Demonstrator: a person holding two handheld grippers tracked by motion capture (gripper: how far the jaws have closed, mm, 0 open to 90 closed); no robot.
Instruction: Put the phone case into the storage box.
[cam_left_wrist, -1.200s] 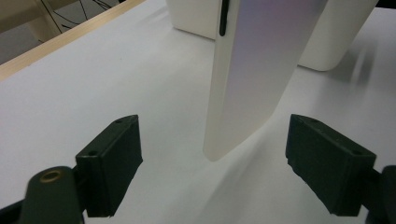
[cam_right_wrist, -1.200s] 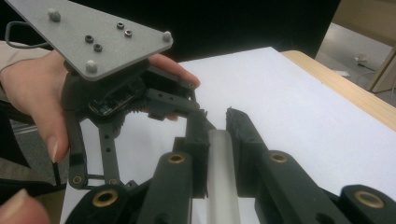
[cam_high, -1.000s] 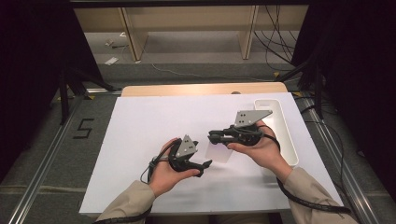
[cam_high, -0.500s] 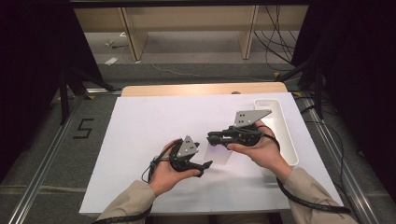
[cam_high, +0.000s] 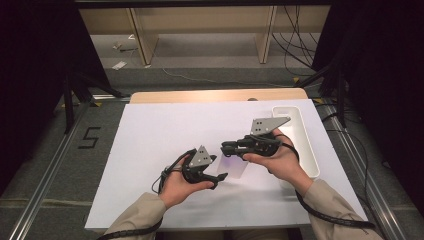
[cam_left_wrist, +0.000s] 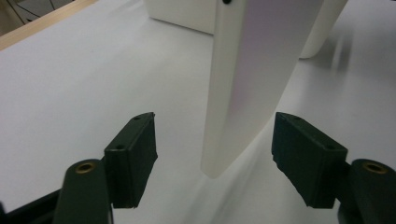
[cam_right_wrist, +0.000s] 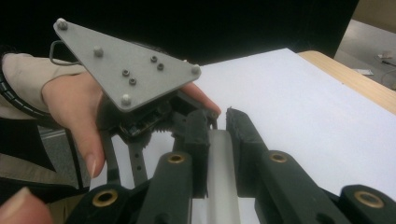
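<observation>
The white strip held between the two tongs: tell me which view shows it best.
The left gripper view: the white strip hangs down between the open jaws of the left tongs, its rounded end clear. The right gripper view shows it clamped in the right tongs. The high view shows it small and faint.
</observation>
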